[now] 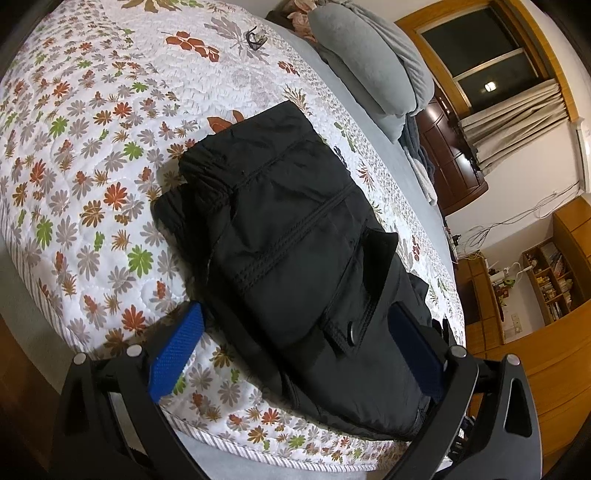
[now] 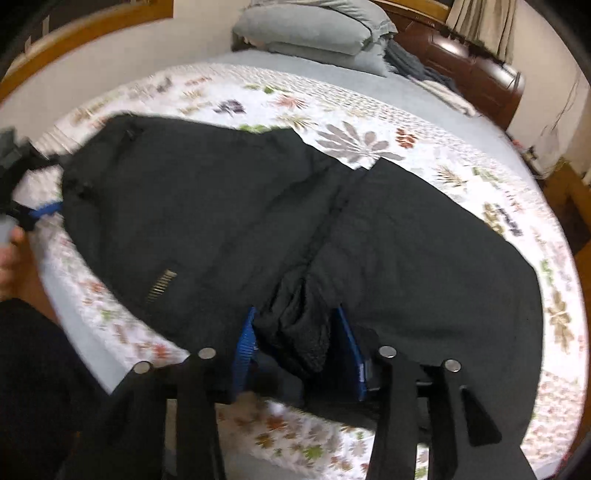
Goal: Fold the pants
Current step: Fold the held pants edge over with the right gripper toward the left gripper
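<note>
Black pants [image 1: 288, 251] lie partly folded on a floral quilt [image 1: 92, 155] near the bed's front edge. My left gripper [image 1: 295, 332] is open, its blue pads [image 1: 175, 347] wide apart on either side of the pants' near end, holding nothing. In the right wrist view the pants [image 2: 229, 206] spread across the quilt [image 2: 351, 144]. My right gripper [image 2: 295, 347] is shut on a bunched fold of the pants' near edge between its blue pads [image 2: 245, 343]. The left gripper [image 2: 40, 210] shows at the far left of that view.
Grey pillows [image 1: 373, 62] lie at the head of the bed, also in the right wrist view [image 2: 306, 33]. Eyeglasses [image 1: 255, 37] rest on the quilt far from the pants. A dark wooden cabinet [image 1: 454, 162] and wooden shelves [image 1: 546, 273] stand beyond the bed.
</note>
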Available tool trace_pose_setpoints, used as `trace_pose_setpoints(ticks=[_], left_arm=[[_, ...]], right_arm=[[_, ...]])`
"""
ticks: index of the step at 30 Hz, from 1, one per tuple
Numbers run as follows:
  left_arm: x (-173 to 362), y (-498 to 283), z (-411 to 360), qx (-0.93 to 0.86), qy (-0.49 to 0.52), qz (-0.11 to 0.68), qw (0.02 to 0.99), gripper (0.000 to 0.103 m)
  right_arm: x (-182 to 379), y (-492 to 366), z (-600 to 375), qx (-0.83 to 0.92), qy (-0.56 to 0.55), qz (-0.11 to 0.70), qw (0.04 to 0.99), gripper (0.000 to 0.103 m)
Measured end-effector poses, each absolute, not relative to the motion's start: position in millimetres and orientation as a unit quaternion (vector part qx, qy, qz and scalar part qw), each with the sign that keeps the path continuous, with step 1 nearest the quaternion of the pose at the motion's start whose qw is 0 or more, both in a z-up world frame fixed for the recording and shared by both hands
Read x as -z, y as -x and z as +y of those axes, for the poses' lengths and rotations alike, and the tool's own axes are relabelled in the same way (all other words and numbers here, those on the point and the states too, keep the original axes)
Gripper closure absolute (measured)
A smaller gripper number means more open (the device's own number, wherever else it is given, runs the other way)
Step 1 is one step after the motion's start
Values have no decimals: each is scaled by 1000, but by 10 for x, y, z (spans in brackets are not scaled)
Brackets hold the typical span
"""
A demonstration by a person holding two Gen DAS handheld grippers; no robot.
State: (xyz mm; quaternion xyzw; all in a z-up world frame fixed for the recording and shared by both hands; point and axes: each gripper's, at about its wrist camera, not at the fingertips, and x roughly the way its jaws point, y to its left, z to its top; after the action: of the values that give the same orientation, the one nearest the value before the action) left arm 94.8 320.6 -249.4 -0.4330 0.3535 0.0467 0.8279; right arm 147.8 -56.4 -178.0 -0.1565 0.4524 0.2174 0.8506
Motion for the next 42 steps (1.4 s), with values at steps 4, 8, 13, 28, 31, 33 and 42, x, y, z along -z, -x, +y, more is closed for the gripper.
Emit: trace_pose_setpoints(ticks=[4, 8, 13, 28, 31, 33, 42], left_arm=[[2496, -944, 3208, -46, 437, 351, 827, 5], [2508, -954, 3190, -45, 436, 352, 827, 4], [2512, -964, 3163, -42, 433, 355, 828, 4], [2138, -1001, 3161, -53, 372, 381, 845, 4], [2060, -970, 3190, -48, 381, 376, 843, 4], [2065, -974, 3221, -60, 384, 376, 841, 4], [2317, -1059, 3553, -65, 446, 380, 808, 4]], right_arm=[[1486, -1453, -862, -291, 49, 461, 837, 48], [1265, -1576, -1163, -271, 13, 442, 855, 48], [1390, -1689, -1101, -235, 62, 449, 860, 52], [1135, -1866, -632, -322, 126, 478, 807, 40], [821, -2207, -198, -412, 129, 503, 749, 24], [703, -2430, 131, -456, 133, 519, 711, 21], [897, -3438, 2093, -558, 173, 583, 564, 15]])
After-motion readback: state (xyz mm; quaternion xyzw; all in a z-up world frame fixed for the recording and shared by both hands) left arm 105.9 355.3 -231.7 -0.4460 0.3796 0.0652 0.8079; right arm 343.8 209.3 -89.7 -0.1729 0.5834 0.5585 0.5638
